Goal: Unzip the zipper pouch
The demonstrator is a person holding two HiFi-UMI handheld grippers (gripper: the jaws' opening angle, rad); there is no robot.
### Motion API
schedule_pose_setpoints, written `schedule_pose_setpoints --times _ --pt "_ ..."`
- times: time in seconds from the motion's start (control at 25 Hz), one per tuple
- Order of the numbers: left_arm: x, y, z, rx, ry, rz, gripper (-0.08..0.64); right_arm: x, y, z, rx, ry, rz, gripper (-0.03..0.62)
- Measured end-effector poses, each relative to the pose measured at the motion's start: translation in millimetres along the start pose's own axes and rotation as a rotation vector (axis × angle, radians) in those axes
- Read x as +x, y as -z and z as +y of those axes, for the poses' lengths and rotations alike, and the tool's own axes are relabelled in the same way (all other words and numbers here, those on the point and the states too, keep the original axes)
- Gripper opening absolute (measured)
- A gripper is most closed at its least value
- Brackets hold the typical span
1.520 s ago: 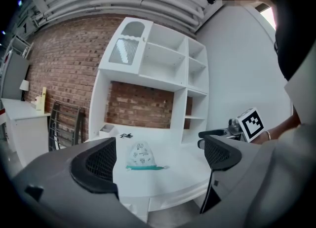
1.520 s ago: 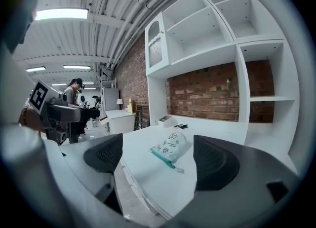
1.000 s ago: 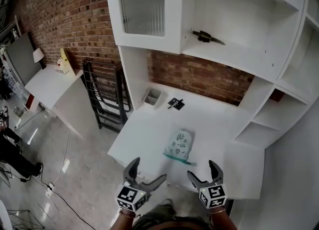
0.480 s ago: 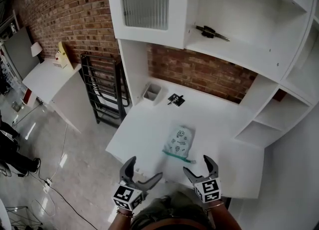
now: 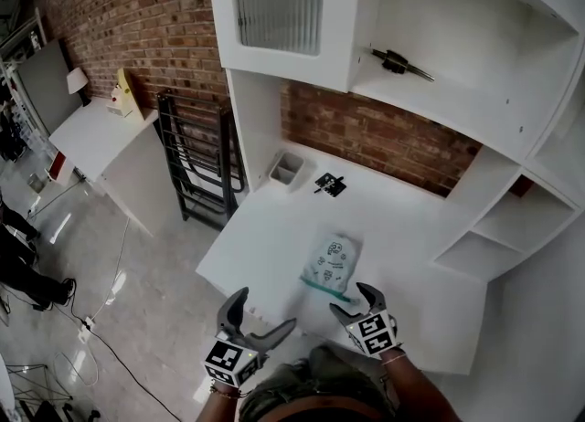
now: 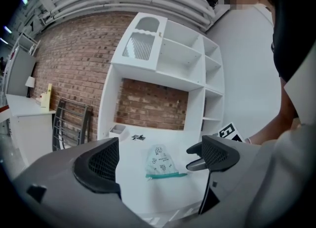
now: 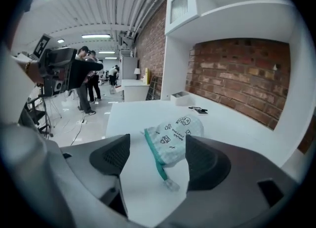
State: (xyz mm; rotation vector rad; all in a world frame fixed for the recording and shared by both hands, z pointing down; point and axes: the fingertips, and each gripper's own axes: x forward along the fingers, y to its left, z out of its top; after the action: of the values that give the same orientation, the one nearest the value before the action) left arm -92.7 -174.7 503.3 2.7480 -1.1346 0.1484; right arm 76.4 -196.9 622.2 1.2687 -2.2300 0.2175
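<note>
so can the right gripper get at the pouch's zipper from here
Probably yes: the right gripper sits just short of the pouch, facing its green zipper, with nothing lying between. Its jaws are closing but not yet touching it.

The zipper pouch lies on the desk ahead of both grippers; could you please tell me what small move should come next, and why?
Probably ease the right gripper forward to the pull tab. The zipper pouch lies flat on the desk, its teal zipper toward the person, untouched. The right jaws are closing with nothing pressed between them, and the left gripper is open, short of the pouch.
</note>
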Motion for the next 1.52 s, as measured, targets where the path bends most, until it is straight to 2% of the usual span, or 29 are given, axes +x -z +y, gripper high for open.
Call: schedule_pose_setpoints --times 0.2,0.36,0.64,0.92,1.36,1.52 --pt "7.3 -4.1 1.0 -0.014 -0.019 -0.012 0.525 28.4 17.7 0.7 -0.088 -0.081 0.115 0.303" --pt "9.1 -8.5 -0.2 0.015 -0.022 -0.007 0.523 43.5 28.5 1.7 -0.141 -0.14 0.177 0.27" --pt "6.6 -6.0 9.4 -0.002 -0.054 0.007 0.509 64.4 44.2 6.6 -0.188 -0.22 0.266 0.242" --pt "14.8 -3.3 5.0 -0.002 -0.055 0.023 0.503 73.1 51.1 -1.3 -0.177 -0.246 0.296 0.182" --pt "27.1 -1.5 5.9 -0.006 -0.059 0.034 0.499 81.3 65.0 2.1 -0.267 -0.298 0.327 0.12" --pt "30.1 -2.0 3.2 0.006 -0.057 0.036 0.499 78.5 71.1 6.4 -0.278 -0.324 0.38 0.094"
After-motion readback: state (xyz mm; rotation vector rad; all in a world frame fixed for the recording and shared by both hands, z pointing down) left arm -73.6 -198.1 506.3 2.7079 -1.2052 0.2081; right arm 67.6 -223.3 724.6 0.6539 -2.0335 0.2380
